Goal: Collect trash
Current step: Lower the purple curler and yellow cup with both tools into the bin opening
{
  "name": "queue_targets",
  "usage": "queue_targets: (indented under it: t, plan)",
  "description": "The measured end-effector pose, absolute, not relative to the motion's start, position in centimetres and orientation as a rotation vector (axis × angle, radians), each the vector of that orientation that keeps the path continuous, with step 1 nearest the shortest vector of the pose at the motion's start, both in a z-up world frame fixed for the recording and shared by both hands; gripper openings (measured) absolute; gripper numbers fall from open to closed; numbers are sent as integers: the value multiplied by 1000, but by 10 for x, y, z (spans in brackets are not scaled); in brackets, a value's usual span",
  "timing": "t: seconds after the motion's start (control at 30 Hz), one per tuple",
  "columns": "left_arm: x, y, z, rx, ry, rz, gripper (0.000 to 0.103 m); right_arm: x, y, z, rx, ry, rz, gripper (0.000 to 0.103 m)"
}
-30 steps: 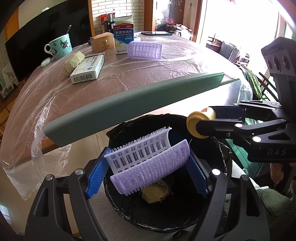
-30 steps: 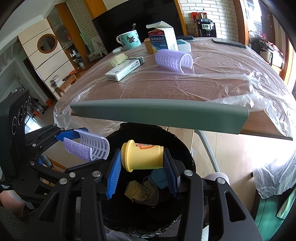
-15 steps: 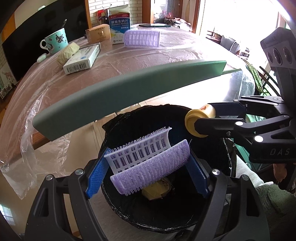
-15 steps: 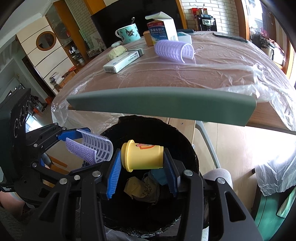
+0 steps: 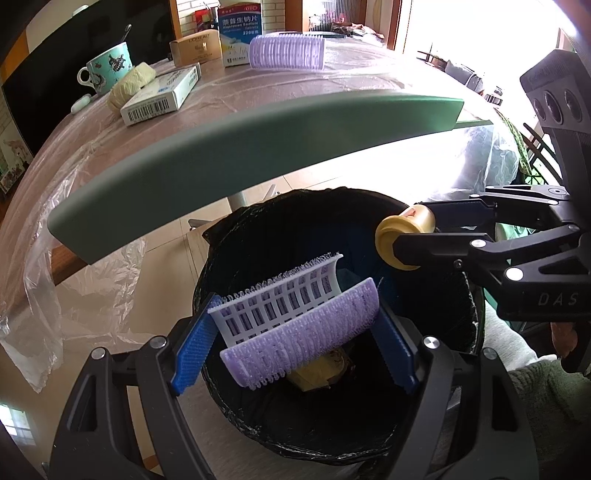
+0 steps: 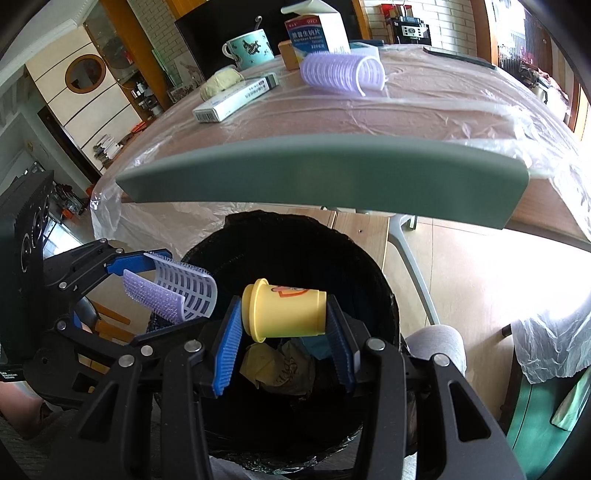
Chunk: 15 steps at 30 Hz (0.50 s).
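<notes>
A black-lined trash bin (image 5: 436, 424) (image 6: 380, 288) stands on the floor below the table edge, with crumpled yellow wrappers (image 6: 277, 369) inside. My left gripper (image 5: 295, 332) is shut on a purple-and-white hair roller (image 5: 295, 325), held lengthways between the blue pads over the bin's mouth. The right gripper (image 6: 284, 328) is shut on a small yellow tub (image 6: 284, 314) lying sideways, also above the bin. Each gripper shows in the other's view: the right gripper (image 5: 417, 240) with its tub at right, the left gripper (image 6: 162, 280) with its roller at left.
A grey-green chair back (image 5: 240, 155) (image 6: 332, 173) spans the view between bin and table. On the plastic-covered table (image 6: 406, 107) lie a second purple roller (image 6: 341, 74), a white medicine box (image 5: 162, 96), a pale lump (image 5: 131, 83), a teal mug (image 5: 107, 68) and cartons (image 6: 317, 31).
Both grippers have sunk slightly toward the bin, so the table items sit higher in view. Both grips are unchanged.
</notes>
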State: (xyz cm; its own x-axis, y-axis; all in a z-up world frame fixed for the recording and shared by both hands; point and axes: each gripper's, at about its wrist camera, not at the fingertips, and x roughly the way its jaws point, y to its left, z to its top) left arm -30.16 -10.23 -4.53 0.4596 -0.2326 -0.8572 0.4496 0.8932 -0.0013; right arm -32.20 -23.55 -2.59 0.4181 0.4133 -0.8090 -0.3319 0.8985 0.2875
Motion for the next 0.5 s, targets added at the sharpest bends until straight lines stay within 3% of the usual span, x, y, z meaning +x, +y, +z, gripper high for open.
queue_targets:
  t: [0.5]
  plan:
    - [-298,-100,-65,253,1059,-412,80,-316,-228,-42,60,1084,447,44]
